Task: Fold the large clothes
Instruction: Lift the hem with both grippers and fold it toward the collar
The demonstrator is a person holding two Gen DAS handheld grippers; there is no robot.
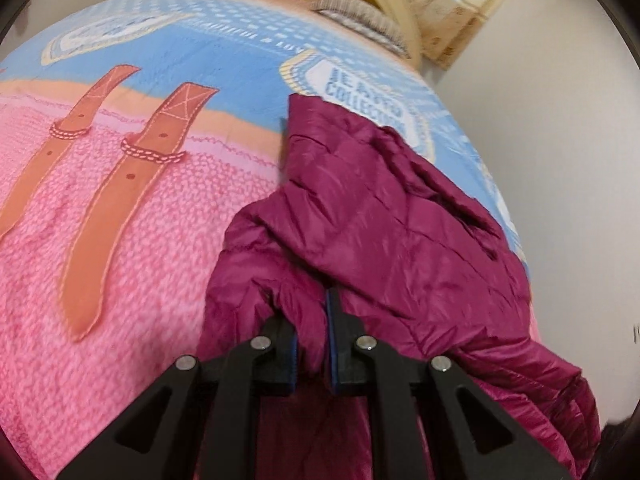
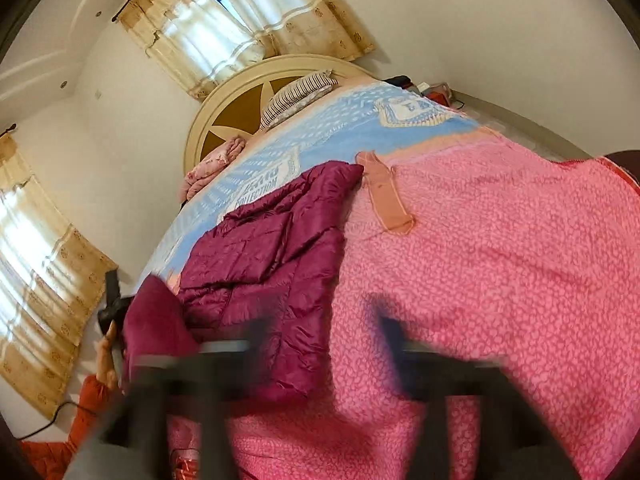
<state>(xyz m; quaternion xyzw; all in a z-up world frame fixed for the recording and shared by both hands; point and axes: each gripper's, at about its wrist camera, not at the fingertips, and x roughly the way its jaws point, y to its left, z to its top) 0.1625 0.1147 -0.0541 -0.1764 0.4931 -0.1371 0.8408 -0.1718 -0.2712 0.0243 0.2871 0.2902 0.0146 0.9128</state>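
Your left gripper (image 1: 312, 332): jaws pinched on maroon jacket (image 1: 384, 216), bulk at 1 o'clock | your right gripper (image 2: 324, 344): jaws wide, empty, jacket at 11 o'clock on blanket (image 2: 500, 264).

1. Left wrist view: sits low and close over the bed (image 1: 120, 240), looking forward and down along its own gripper (image 1: 312, 320), toward the headboard (image 1: 400, 4).
2. Right wrist view: higher and further back, tilted less steeply, taking in the curtains (image 2: 224, 36) and wall.
3. Both views share the maroon jacket (image 1: 400, 220) (image 2: 272, 248), the pink and blue blanket (image 2: 500, 260) and the headboard (image 2: 224, 120).
4. Right view catches the left hand (image 2: 107, 354) at frame left.
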